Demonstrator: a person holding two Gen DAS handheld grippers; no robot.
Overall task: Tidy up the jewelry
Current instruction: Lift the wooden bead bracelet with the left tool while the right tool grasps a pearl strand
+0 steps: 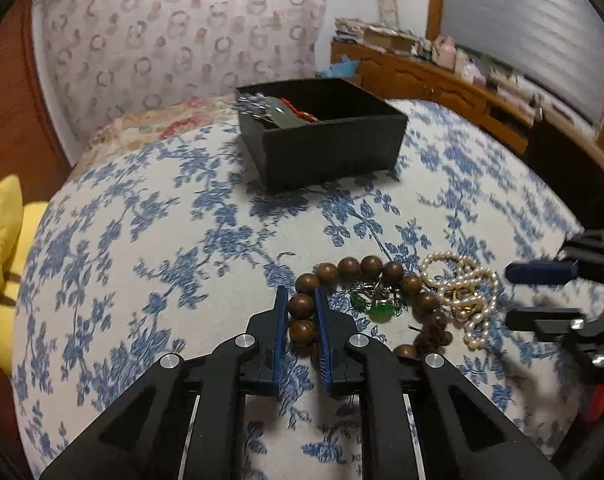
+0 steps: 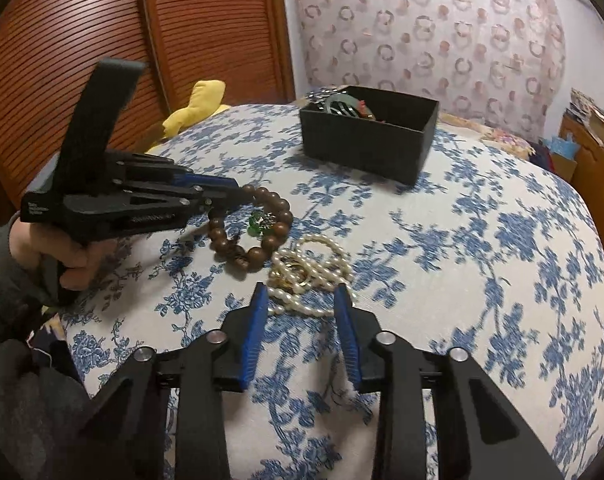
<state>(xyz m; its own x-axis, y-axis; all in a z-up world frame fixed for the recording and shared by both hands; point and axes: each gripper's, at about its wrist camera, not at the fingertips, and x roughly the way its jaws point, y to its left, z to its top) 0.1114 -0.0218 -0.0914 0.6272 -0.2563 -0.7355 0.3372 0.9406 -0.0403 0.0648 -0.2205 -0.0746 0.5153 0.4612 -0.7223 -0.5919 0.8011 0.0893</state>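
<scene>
Left gripper [image 1: 300,300] is clamping on the near-left side of the wooden bead bracelet [image 1: 372,266], one bead pinched between the blue pads; bracelet is still lying on the floral bedspread [image 1: 142,240], not yet lifted. Right gripper [image 2: 302,300] is sitting with jaws apart, straddling the near edge of the pearl strand [image 2: 314,268]; pads are not pressing on it, so nothing is being held on this side.

Green-stone pieces [image 1: 376,308] are resting inside the bracelet's loop; exact type cannot be told. Pearls are lying just right of the bracelet, touching or nearly so.

Black box [image 1: 326,136] is standing far across the bed, well apart from the pile. It is already holding some pieces: a pale green item and something red are showing over the rim.

Progress, judged: task is partly done. Three groups are remaining outside the box: bracelet, green pieces, pearls. The bracelet's lift and carry appears to be the step in hand.
</scene>
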